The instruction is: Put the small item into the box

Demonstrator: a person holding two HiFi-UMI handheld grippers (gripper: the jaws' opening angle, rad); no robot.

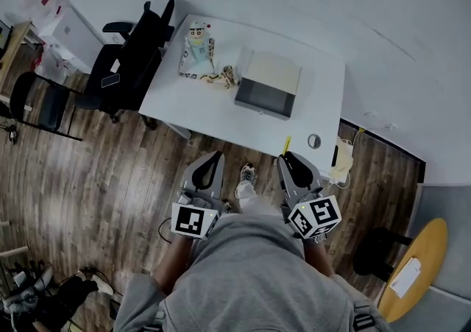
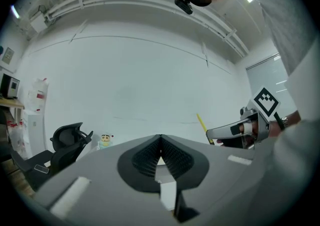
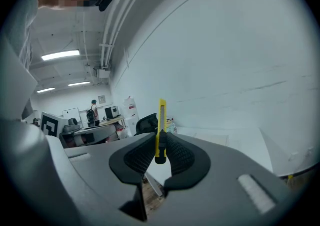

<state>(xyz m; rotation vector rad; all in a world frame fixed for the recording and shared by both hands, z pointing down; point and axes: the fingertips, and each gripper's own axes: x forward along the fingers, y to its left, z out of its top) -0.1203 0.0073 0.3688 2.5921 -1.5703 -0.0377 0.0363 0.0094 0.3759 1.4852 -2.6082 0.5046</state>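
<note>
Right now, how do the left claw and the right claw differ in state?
The right claw grips a yellow cutter; the left claw holds nothing. The left claw's pads meet at the tips; the right claw's pads are kept apart by the cutter. Both hang short of the white table.

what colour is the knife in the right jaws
Yellow, with a dark slider; the utility knife shows best in the right gripper view.

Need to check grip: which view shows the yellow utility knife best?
The right gripper view: the yellow utility knife stands upright, clamped between the fingers. Head and left gripper views show only a yellow sliver.
</note>
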